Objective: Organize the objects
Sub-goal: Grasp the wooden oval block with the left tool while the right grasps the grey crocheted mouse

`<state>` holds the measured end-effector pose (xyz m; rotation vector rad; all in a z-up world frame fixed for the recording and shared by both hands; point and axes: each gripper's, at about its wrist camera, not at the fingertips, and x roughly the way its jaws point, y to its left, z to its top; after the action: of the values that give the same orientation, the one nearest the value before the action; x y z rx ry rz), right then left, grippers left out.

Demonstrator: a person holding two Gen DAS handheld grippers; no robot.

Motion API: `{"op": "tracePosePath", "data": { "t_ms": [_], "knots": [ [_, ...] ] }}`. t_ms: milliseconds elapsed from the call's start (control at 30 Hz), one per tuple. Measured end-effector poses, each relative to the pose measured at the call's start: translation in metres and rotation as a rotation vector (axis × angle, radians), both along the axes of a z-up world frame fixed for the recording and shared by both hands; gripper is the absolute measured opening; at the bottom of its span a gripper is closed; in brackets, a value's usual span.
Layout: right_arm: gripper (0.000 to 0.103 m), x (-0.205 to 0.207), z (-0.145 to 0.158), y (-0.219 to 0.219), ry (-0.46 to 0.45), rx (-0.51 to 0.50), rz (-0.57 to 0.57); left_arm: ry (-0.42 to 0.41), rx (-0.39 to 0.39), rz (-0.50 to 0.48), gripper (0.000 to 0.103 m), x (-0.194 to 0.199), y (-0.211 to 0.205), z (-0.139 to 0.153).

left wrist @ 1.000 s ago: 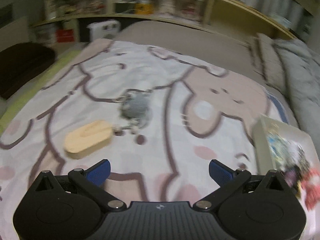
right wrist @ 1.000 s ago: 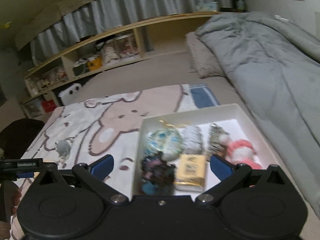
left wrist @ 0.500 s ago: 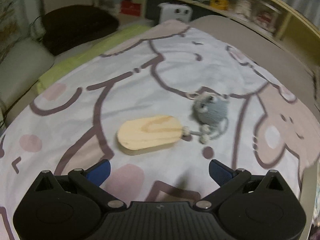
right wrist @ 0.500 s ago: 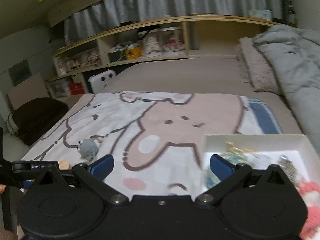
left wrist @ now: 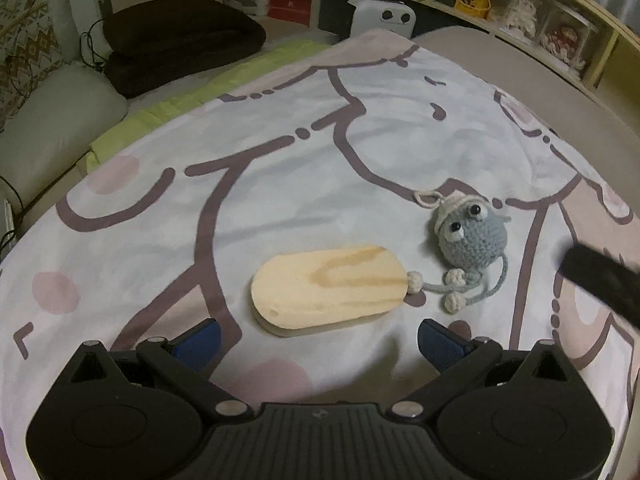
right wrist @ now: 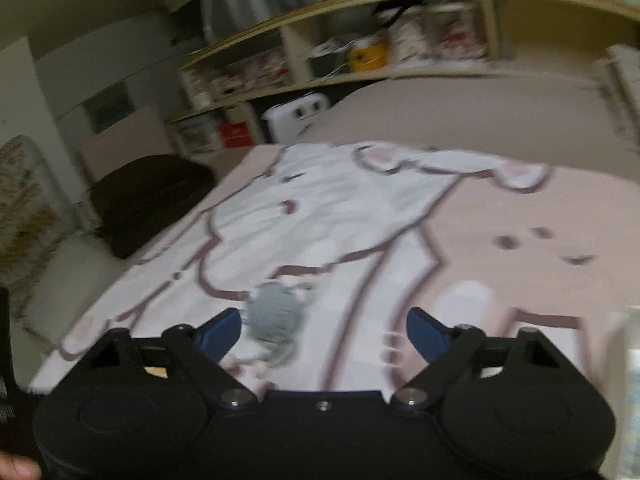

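Two grippers: left gripper (left wrist: 318,334) and right gripper (right wrist: 324,330), jaws wide, both empty.
Block (left wrist: 330,289): on blanket (left wrist: 280,152), just ahead of left.
Toy (left wrist: 470,236): beyond, one foot touching block.
Risk: lifting the block may snag the toy's cords.

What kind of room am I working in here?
Most likely a bedroom: the work surface is a bed with a cartoon-print blanket, cushions lie beside it, and a long wooden shelf crowded with boxes and keepsakes runs behind.
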<state>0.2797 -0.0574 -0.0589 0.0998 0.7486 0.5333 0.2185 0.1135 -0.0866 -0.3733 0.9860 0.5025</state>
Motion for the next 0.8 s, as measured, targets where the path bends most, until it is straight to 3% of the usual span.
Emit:
{"op": "tracePosePath", "data": {
  "t_ms": [233, 467, 533, 800],
  "knots": [
    [0.067, 0.030, -0.028, 0.040, 0.061, -0.062, 0.135, -0.003, -0.009, 0.002, 0.103, 0.005, 0.002, -0.005],
    [0.064, 0.050, -0.051, 0.053, 0.156, -0.014, 0.151, -0.014, -0.021, 0.023, 0.103, 0.014, 0.006, -0.011],
    [0.048, 0.052, -0.050, 0.051, 0.165, 0.034, 0.150, -0.023, -0.020, 0.029, 0.103, 0.016, 0.005, -0.012],
    [0.046, 0.041, -0.024, 0.012, 0.046, 0.034, 0.040, -0.048, -0.028, 0.100, 0.103, 0.024, 0.008, -0.017]
  ]
}}
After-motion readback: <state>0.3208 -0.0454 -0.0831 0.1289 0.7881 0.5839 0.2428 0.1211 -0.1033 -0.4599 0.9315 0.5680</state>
